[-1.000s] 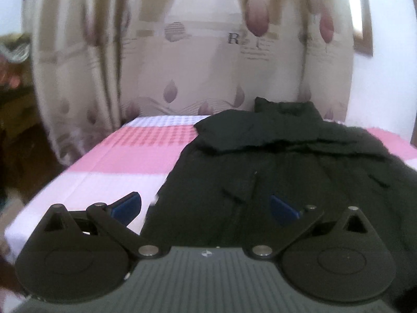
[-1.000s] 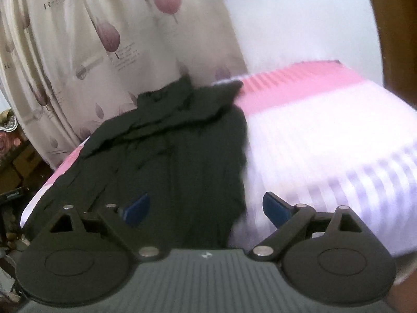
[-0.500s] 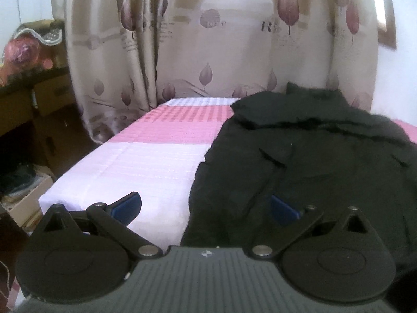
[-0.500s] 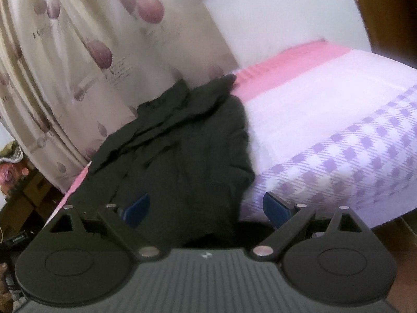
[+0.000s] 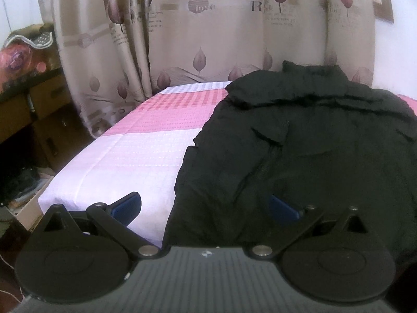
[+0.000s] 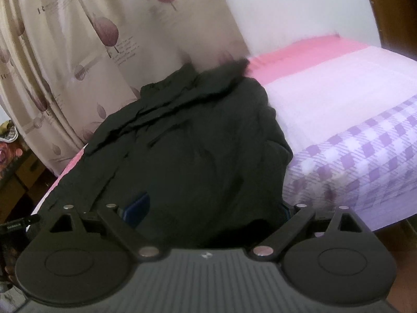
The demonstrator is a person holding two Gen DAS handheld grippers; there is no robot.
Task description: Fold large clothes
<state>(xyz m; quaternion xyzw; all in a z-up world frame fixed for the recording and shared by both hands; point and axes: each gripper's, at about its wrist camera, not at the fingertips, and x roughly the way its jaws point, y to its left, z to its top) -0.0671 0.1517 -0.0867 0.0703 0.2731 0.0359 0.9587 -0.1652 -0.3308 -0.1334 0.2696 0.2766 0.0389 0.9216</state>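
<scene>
My left gripper point(image 5: 206, 206) and right gripper point(image 6: 211, 208) both gape wide at the near hem of the black jacket point(image 5: 312, 140) spread on the bed point(image 5: 135, 151).

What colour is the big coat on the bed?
The coat is plain black, with no pattern. It shows best in the left wrist view.

Both grippers point(image 5: 204, 206) point(image 6: 211, 208) nearer jacket point(image 5: 299, 156) hem.

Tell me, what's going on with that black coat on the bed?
A person is holding a two-finger tool in each hand, about to fold the black coat spread on the pink and white bed. Both the left gripper and the right gripper hover open at its near edge. Neither holds any cloth yet.
</scene>
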